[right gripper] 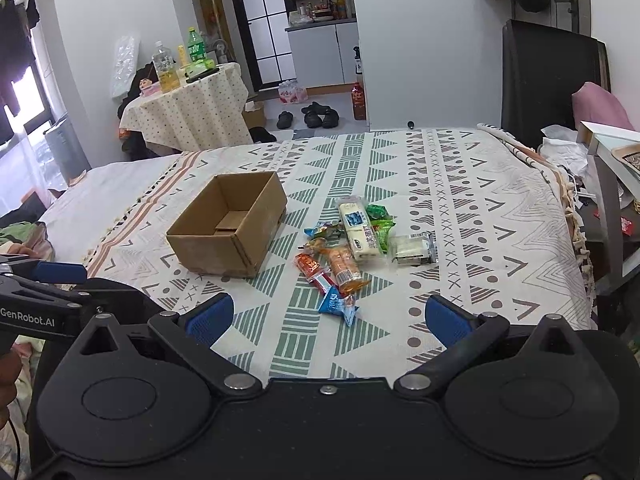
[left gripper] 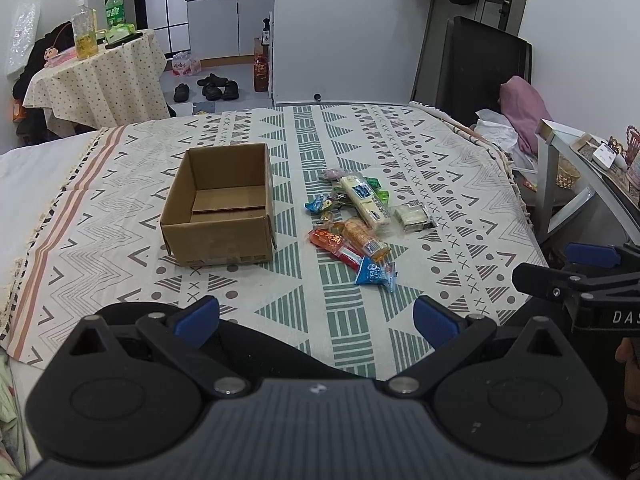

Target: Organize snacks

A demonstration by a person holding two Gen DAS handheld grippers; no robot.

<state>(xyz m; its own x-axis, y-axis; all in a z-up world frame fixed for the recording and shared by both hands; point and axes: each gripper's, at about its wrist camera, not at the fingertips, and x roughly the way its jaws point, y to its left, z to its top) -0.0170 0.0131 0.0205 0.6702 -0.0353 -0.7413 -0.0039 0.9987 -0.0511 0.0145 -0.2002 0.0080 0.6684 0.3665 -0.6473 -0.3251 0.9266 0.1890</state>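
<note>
left claw (left gripper: 316, 320): wide open, holds nothing, hovers over near edge of the bed (left gripper: 460, 184), patterned cover.
cardboard box (left gripper: 220, 208): ahead-left of left claw, open top, looks empty, flap lying inside on the floor.
snack pile (left gripper: 356, 220): ahead and slightly right of left claw, just right of the box, not touching it; wrappers overlap.
blue packet (left gripper: 376, 274): nearest item to both claws, at the pile's near end.
red stick pack (left gripper: 334, 244): partly under the orange biscuit pack (left gripper: 366, 240).
long white bar (left gripper: 366, 200): far side of pile, lies on green candies (left gripper: 380, 188).
clear-wrapped white cake (left gripper: 412, 216): apart from pile, furthest right.
right claw (right gripper: 328, 316): wide open, holds nothing; blue packet dead ahead, box ahead-left.
risk: overlapping wrappers, a grab may pull two or flick a neighbour; slick film may slip; soft bedding gives under a press.
risk 2: box is light, a bump on its rim could shove it.
in the way: nothing between claws and pile; the two claws sit close side by side, may clash.
around: shelf unit far right, skirted desk with bottles far left.
</note>
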